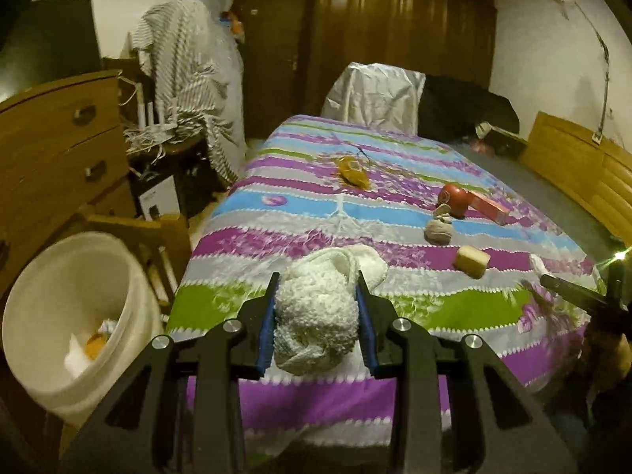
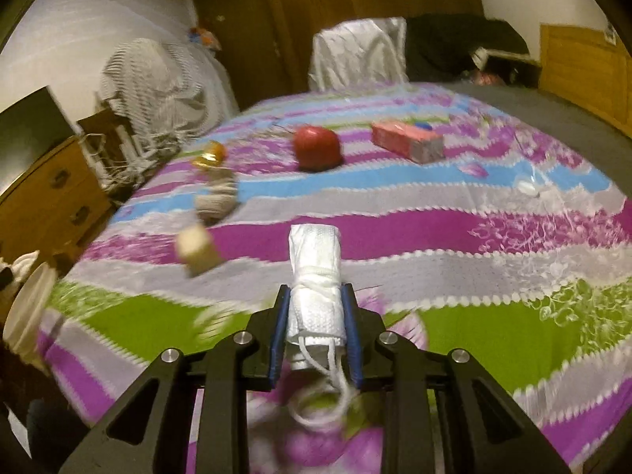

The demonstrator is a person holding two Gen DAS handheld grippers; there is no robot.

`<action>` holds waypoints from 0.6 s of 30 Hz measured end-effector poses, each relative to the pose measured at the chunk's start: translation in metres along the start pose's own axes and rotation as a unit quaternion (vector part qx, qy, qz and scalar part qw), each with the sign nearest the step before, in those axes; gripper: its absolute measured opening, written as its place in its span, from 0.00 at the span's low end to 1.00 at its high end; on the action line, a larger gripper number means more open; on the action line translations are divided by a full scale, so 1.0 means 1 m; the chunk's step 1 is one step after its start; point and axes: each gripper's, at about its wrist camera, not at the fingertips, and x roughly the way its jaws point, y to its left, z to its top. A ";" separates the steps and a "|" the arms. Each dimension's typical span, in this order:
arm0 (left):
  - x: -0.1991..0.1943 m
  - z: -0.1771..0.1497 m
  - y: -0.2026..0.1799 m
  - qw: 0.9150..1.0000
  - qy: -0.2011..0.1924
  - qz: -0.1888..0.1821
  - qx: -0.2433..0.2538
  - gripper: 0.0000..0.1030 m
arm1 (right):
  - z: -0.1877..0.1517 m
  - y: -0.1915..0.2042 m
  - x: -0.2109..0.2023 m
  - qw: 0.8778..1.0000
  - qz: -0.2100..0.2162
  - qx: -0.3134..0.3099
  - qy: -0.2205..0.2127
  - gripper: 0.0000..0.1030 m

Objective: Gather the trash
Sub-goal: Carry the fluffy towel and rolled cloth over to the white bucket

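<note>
The left gripper (image 1: 318,318) clamps a fluffy, crumpled white cloth wad (image 1: 316,316) over the striped bedspread (image 1: 316,217). The right gripper (image 2: 314,331) pinches a rolled, string-tied white mask (image 2: 315,272). A white round bucket (image 1: 51,355) beside the bed contains paper scraps.

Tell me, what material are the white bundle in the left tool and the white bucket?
White bundle: seems soft fluffy fabric or tissue; the surface is nubbly and it crumples between the left tool. White bucket: probably plastic, matte; smooth thick rim, rigid round wall.
</note>
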 end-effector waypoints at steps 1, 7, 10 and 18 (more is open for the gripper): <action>-0.002 -0.004 0.004 1.000 0.005 0.003 -0.006 0.32 | -0.001 0.008 -0.006 1.000 0.009 -0.004 0.000 0.26; -0.006 -0.018 0.024 0.999 0.022 0.003 -0.037 0.32 | -0.001 0.061 -0.020 0.998 0.053 -0.032 0.009 0.26; -0.004 -0.023 0.025 0.998 0.029 -0.009 -0.049 0.32 | -0.006 0.090 -0.014 0.996 0.078 -0.041 0.024 0.26; 0.002 -0.034 0.004 0.999 0.037 -0.007 -0.022 0.32 | -0.026 0.149 -0.002 0.986 0.121 -0.095 0.065 0.26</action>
